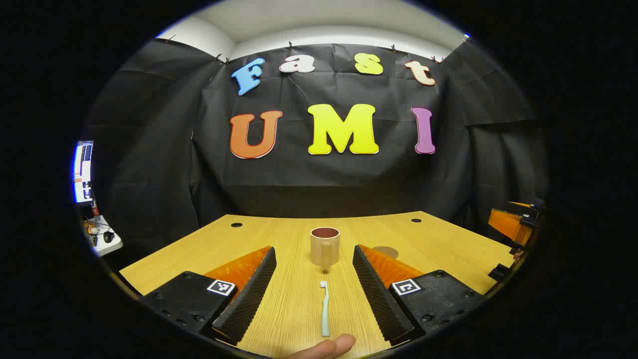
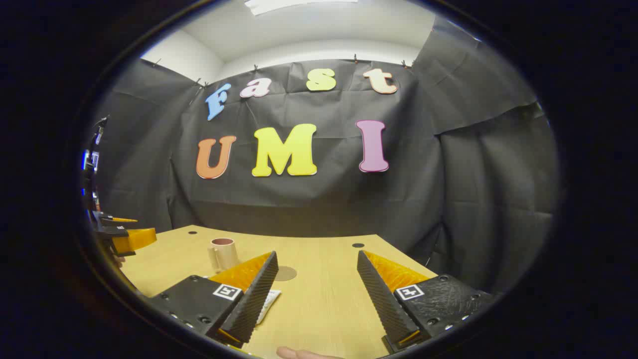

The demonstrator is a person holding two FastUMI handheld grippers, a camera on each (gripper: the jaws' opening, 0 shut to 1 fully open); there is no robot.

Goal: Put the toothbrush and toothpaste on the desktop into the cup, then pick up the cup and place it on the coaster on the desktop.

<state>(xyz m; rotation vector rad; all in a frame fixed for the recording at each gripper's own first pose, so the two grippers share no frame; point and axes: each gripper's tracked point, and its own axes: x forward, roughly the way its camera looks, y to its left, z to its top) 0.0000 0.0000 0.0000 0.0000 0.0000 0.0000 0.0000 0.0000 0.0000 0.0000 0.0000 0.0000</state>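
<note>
Wooden tabletop [image 1: 438, 249]: both grippers' fingers wide — left gripper [image 1: 314, 289] frames the toothbrush [image 1: 324, 309]; right gripper [image 2: 315, 294] half hides the toothpaste [image 2: 266, 303] — coaster [image 2: 285, 273] partly cut off.

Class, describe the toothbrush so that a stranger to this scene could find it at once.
Start at the wooden table and find the tan cup near its middle. Just in front of the cup, between the left claw's open fingers, lies the toothbrush: the only thin, pale stick, its head pointing at the cup.
</note>
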